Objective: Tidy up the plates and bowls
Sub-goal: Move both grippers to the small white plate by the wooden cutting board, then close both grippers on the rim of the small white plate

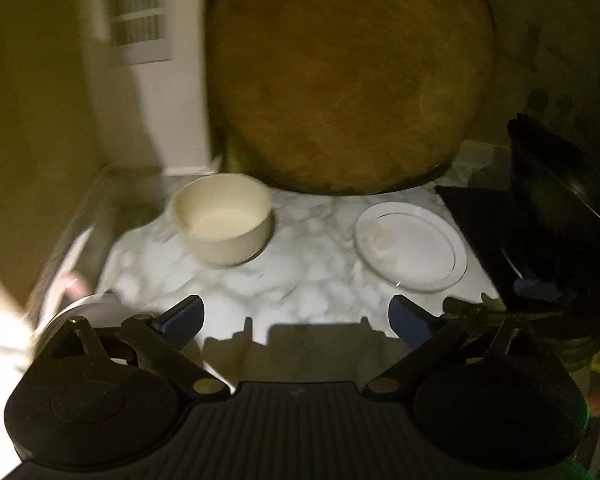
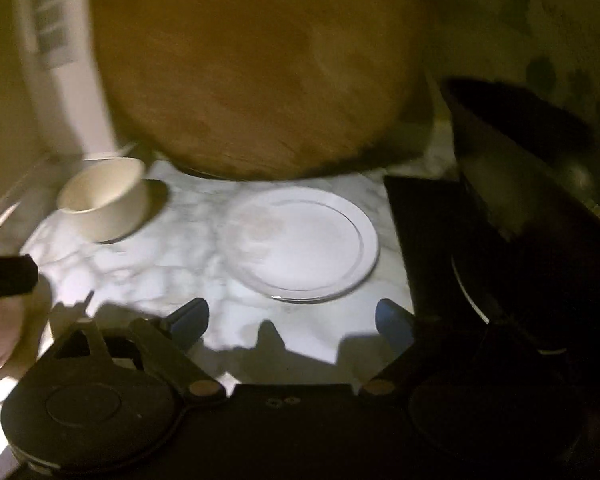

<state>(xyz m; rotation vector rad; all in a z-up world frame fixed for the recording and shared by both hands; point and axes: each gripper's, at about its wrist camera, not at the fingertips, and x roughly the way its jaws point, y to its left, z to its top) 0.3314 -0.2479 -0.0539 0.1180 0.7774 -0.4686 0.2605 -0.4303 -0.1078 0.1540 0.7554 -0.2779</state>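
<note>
step: approach, my read. Nothing gripped yet; both tongs point down at the white marble-pattern table (image 1: 300, 280) with the dishes still ahead of them.
left tongs (image 1: 296, 322): jaws wide apart, empty, nothing touching the blue pads (image 1: 182, 320).
right tongs (image 2: 292, 322): jaws apart, empty; blue pads (image 2: 394, 322) clear of everything.
bowl: cream round ceramic bowl (image 1: 224, 220), upright, ahead and slightly left of the left tongs; far left of the right tongs. Well apart from the plate.
plate: flat white round plate with a thin rim line (image 2: 300, 240), lying flat just ahead of the right tongs, roughly centred between its jaws; ahead-right of the left tongs.
backdrop: large round brown wooden board (image 1: 352, 76) standing on edge behind both dishes.
right side: dark tray or rack (image 2: 520, 220) right of the plate; blurred, can't tell what it is.
near-left: pale rounded object (image 1: 96, 310) just beside the left tongs' left jaw, partly hidden, unidentified.
next move, judgement: right tongs lines up for the plate. A flat plate needs a jaw worked under the rim, so low shallow entry. Left tongs suits the bowl wall.
risk: plate sliding on the smooth table; motion blur says slow down first.
</note>
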